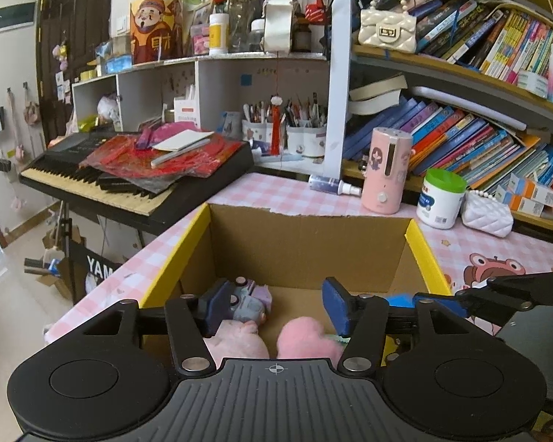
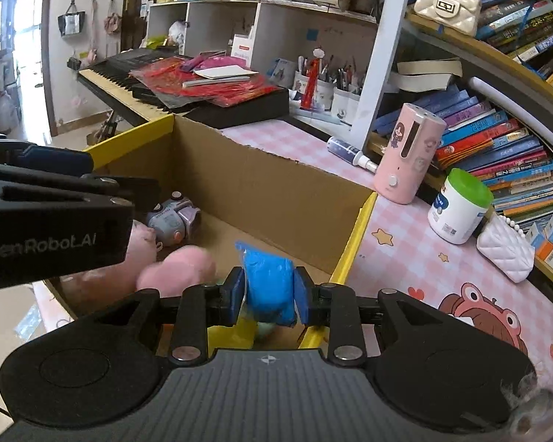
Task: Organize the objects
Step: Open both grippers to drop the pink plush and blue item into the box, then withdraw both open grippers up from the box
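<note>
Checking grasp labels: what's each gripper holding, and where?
Right gripper is shut on the blue toy, pads on its two sides, above the box. Left gripper is open, holding nothing.

Box [image 1: 306,246] open above; plush toys [image 1: 306,339] crowd floor.

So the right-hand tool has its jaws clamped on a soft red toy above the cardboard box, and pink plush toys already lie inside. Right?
Nearly. The soft toy clamped in the right gripper is bright blue, not red; the right wrist view shows it squeezed between the jaws. The rest holds: it hangs above the yellow-edged cardboard box, and pink plush toys lie inside.
</note>
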Demonstrator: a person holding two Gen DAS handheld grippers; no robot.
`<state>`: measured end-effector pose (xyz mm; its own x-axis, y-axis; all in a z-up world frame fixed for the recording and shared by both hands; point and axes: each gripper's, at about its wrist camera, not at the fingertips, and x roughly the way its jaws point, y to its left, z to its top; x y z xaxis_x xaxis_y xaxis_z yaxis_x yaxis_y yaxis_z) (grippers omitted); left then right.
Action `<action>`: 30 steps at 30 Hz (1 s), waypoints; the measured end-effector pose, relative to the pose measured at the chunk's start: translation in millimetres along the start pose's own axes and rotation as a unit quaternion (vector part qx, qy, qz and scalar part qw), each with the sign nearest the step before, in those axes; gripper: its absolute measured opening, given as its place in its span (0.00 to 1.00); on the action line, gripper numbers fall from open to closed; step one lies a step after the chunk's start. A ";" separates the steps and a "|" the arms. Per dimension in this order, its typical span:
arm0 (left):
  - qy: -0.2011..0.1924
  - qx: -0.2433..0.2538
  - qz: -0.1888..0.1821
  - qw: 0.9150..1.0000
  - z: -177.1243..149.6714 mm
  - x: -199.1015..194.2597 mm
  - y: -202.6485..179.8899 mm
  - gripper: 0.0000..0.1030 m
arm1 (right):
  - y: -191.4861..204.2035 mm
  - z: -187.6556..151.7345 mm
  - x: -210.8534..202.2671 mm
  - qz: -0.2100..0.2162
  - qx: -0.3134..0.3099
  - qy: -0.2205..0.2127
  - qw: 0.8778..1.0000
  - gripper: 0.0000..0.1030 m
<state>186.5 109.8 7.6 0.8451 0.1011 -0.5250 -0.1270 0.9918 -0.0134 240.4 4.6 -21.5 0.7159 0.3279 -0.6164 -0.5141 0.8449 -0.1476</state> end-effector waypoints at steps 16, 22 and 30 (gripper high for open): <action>-0.026 -0.013 0.008 1.000 -1.4 -34.1 8.3 0.74 | 9.6 -2.1 -36.8 -0.020 0.021 -0.041 0.999 0.56; -0.038 -0.020 0.010 0.999 -7.7 -53.2 15.1 0.77 | 21.4 -6.4 -57.3 -0.031 0.017 -0.056 0.998 0.61; -0.039 -0.028 0.008 0.999 -23.5 -78.5 25.4 0.80 | 40.5 -22.9 -86.9 -0.049 0.018 -0.064 0.997 0.68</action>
<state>104.7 125.2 28.4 0.8800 0.1248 -0.4584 -0.1679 0.9843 -0.0544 146.6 0.6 8.4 0.8172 0.2922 -0.4968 -0.4228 0.8897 -0.1722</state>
